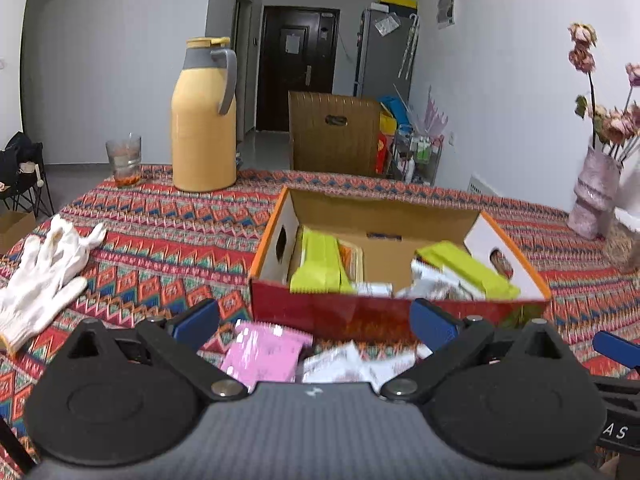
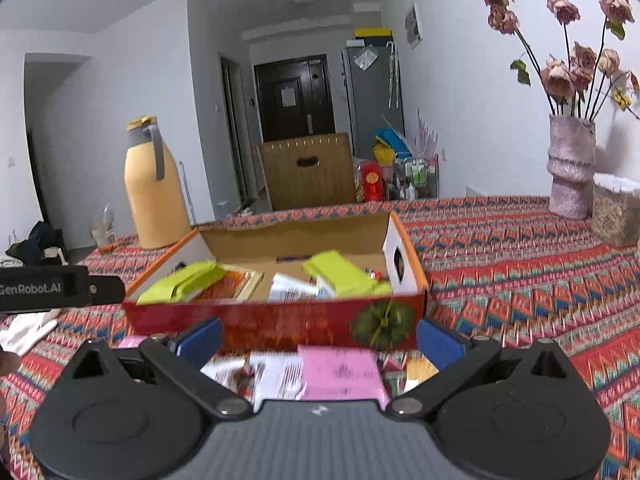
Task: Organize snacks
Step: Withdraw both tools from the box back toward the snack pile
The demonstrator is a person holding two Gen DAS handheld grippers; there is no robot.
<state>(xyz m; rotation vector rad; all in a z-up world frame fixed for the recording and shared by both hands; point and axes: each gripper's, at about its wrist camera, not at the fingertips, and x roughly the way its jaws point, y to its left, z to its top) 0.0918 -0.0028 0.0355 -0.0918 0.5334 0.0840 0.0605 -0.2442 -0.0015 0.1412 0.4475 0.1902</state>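
Both grippers hang wide open and empty over loose snack packets in front of the open box.

The left gripper (image 1: 316, 320) has its jaws spread over a pink packet (image 1: 262, 358) and white packets (image 1: 352, 364) on the tablecloth (image 1: 160, 232); the right gripper (image 2: 320, 338) has its jaws spread over another pink packet (image 2: 340, 372) and white ones (image 2: 276, 372). The box (image 2: 276, 322) behind them holds green packets (image 2: 344, 276). Only the left view shows the white glove (image 1: 44, 276) whole and the glass (image 1: 124, 158) clearly beside the flask (image 1: 204, 120). Only the right view shows the pumpkin print (image 2: 382, 322) on the box front, the full vase (image 2: 570, 164) of flowers and the basket (image 2: 616, 216).
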